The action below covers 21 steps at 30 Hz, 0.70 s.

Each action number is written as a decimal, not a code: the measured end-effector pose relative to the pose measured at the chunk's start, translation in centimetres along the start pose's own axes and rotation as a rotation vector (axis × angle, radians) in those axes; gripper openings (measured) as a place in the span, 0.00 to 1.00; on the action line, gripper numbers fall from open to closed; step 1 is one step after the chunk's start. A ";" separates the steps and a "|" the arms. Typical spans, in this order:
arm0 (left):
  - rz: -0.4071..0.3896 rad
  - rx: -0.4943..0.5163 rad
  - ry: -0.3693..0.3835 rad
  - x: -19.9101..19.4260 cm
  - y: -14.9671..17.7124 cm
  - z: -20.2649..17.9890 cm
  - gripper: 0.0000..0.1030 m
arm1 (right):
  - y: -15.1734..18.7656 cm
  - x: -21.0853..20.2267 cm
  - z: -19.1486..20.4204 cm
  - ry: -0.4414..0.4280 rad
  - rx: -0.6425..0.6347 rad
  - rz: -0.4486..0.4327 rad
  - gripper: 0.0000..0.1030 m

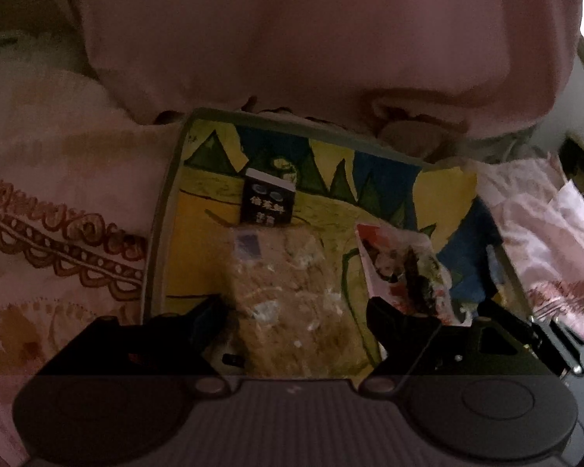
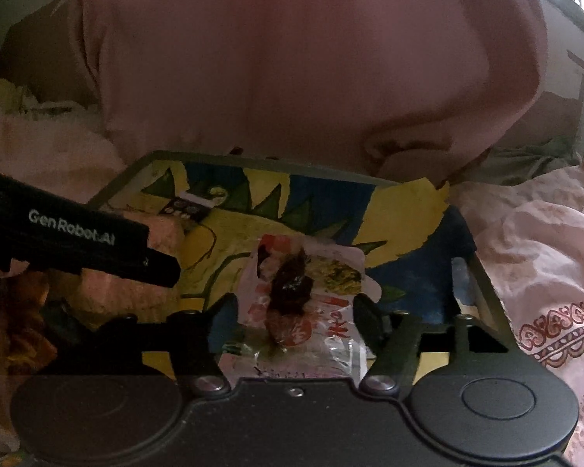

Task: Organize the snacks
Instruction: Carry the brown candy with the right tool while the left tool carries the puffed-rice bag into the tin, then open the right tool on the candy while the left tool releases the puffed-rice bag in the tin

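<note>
While both snack packets lie on the painted tray (image 1: 157,233), the left gripper (image 1: 296,313) straddles the tan packet (image 1: 288,284) and the right gripper (image 2: 296,307) straddles the red-and-white packet (image 2: 307,295), jaws apart and seemingly unclamped, so placing looks done and the next move calls for withdrawing cleanly.

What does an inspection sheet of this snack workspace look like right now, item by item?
Surface: painted tray lying on patterned cloth.
Job's things: tan snack bag, white-and-red packet and small black box, all on the tray.
Clutter: nothing seen.
Grippers: left gripper straddles the tan bag, jaws apart; right gripper straddles the white-and-red packet, jaws apart.
Cables: nothing seen.
Surroundings: person in a pink garment beyond the tray; dim light.
</note>
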<state>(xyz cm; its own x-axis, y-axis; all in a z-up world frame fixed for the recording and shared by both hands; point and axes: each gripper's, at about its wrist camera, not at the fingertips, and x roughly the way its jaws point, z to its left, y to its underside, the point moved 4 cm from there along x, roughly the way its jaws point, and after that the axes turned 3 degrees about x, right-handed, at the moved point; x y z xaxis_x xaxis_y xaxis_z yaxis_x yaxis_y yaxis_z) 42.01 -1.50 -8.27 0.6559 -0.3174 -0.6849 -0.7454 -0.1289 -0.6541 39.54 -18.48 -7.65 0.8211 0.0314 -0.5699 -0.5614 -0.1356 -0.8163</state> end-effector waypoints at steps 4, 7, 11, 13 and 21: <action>-0.020 -0.028 0.004 -0.9 -0.3 0.2 0.86 | -0.2 -1.4 -1.1 0.021 0.028 -0.019 0.78; -0.057 -0.020 -0.009 -2.2 -0.6 -0.1 0.90 | -0.7 -2.8 -1.9 0.032 0.067 -0.040 0.82; -0.126 0.008 -0.032 -5.0 -0.8 -1.0 0.96 | -1.6 -5.3 -2.8 0.037 0.116 -0.081 0.92; -0.164 0.023 -0.048 -6.6 -0.9 -1.5 0.98 | -2.0 -7.0 -3.2 0.043 0.138 -0.115 0.96; -0.301 0.076 -0.119 -13.2 -0.1 -3.1 1.00 | -2.9 -13.5 -4.5 0.066 0.184 -0.206 0.99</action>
<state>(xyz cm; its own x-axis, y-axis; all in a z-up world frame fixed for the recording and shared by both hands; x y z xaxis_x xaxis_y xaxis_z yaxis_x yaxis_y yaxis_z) 33.01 -0.19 1.82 0.8582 -0.1633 -0.4867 -0.5076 -0.1284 -0.8520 30.54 -22.93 2.84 0.9215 -0.0259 -0.3875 -0.3859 0.0493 -0.9212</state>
